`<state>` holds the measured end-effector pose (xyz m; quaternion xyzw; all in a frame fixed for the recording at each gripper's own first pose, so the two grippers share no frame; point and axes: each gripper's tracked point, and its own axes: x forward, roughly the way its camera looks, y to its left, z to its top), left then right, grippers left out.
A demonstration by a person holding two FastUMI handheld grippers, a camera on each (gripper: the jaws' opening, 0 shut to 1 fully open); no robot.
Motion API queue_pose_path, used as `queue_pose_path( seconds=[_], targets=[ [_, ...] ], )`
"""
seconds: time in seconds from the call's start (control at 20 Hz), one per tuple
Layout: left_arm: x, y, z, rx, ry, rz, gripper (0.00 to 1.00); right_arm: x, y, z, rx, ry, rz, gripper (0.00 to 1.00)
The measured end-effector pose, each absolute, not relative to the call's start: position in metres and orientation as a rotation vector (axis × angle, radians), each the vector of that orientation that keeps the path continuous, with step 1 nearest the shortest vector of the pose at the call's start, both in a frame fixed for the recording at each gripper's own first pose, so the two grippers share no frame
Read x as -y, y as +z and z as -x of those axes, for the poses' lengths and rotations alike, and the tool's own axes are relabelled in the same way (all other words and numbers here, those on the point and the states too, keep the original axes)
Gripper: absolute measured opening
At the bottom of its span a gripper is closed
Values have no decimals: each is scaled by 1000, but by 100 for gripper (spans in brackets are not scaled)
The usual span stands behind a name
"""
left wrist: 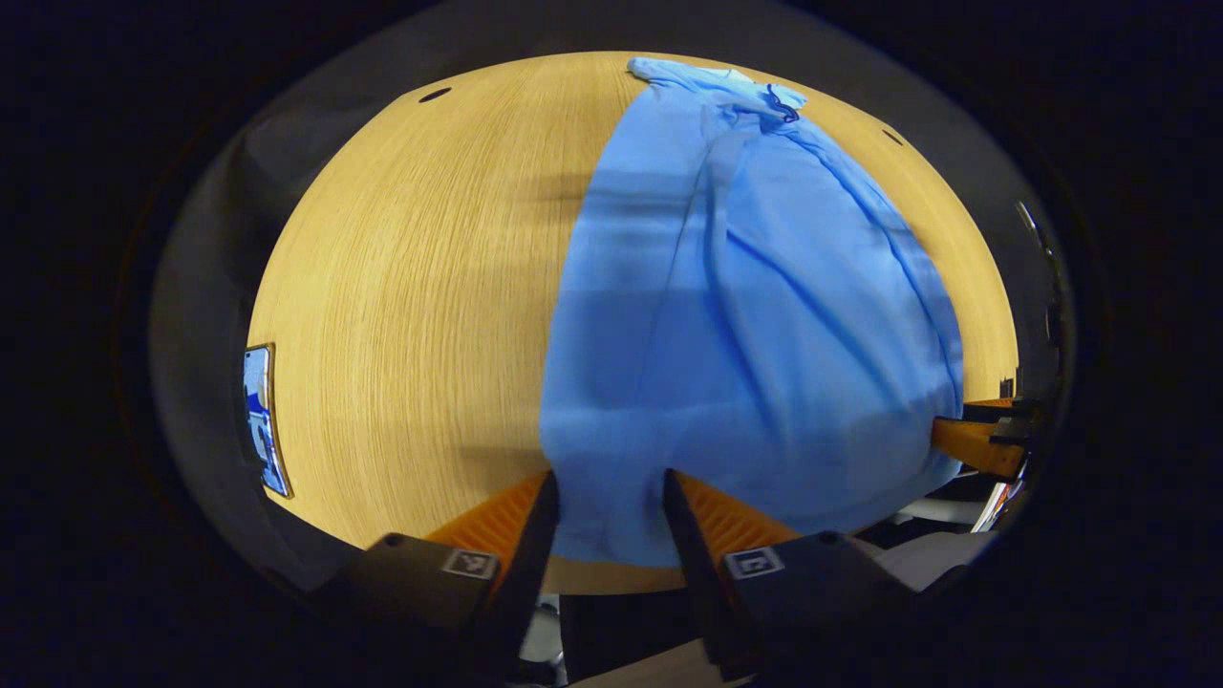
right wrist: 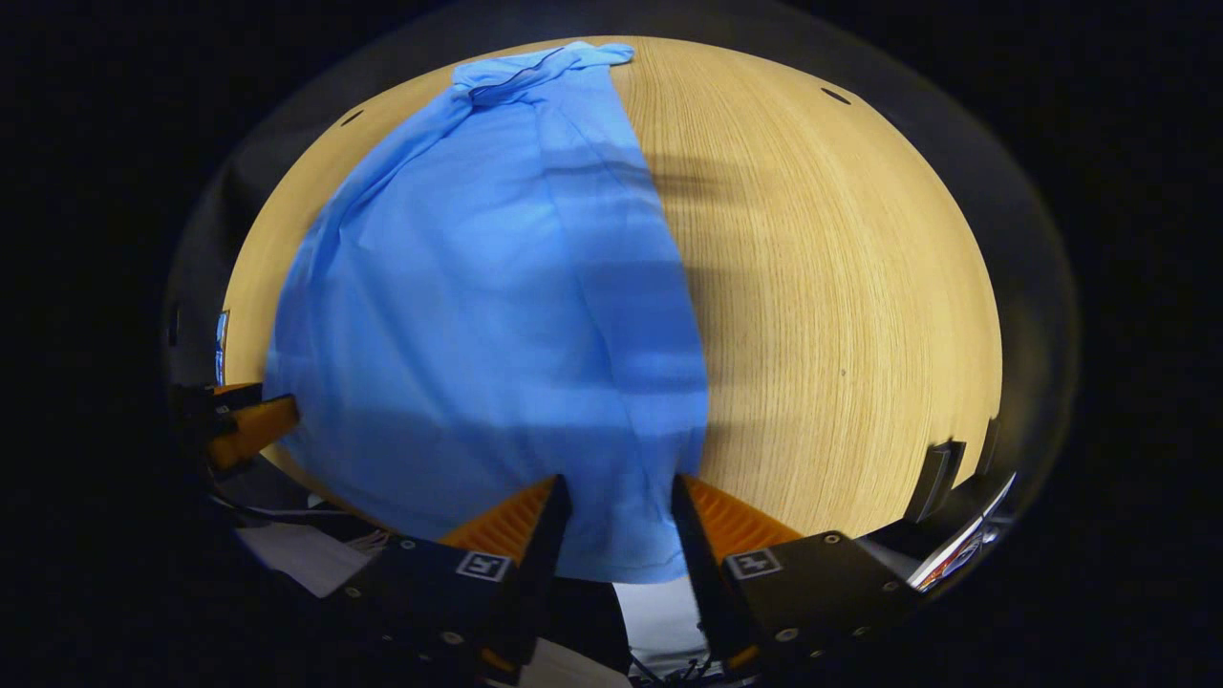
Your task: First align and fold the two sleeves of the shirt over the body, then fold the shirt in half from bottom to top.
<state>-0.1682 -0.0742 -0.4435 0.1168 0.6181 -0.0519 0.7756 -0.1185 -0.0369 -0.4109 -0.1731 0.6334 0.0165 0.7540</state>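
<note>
blue cloth is what we see first: the shirt (left wrist: 755, 315) lies lengthwise on the wooden desk (left wrist: 411, 315), its collar end toward the far edge and its hem hanging a little over the near edge. we see long creases running down the fabric, and the sleeves look already folded in over the body, though we cannot make out their edges for certain. in the left gripper view our left gripper (left wrist: 611, 511) sits at the near edge of the desk, jaws spread, with one hem corner lying between the fingers; we cannot tell whether they touch the cloth. at the right rim of that view the other gripper's finger reaches the opposite hem corner. in the right gripper view our right gripper (right wrist: 616, 516) is at the same near edge, jaws likewise spread around its own corner of the shirt (right wrist: 478, 315), with bare desk (right wrist: 841, 315) beside it.
</note>
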Motion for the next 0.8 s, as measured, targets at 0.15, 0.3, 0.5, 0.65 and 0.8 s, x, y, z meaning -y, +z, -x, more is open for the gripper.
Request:
queue_pose_path(
  seconds=[0.15,0.3,0.5,0.65,0.8],
  targets=[
    [81,-444,167,-1326,-142,-225,23,33,-410,118,-1369,53,365,26],
    [83,-443,164,-1327,-148,-140,4,30,-412,118,-1377,57,325,3],
    [80,-430,148,-1296,-145,-180,4,9,-395,104,-1362,90,271,1],
    [96,-405,123,-1236,-174,-136,4,-4,-374,79,-1290,122,295,0],
    [107,-376,79,-1138,-201,-111,4,-7,-350,41,-1185,146,410,1]
  ],
)
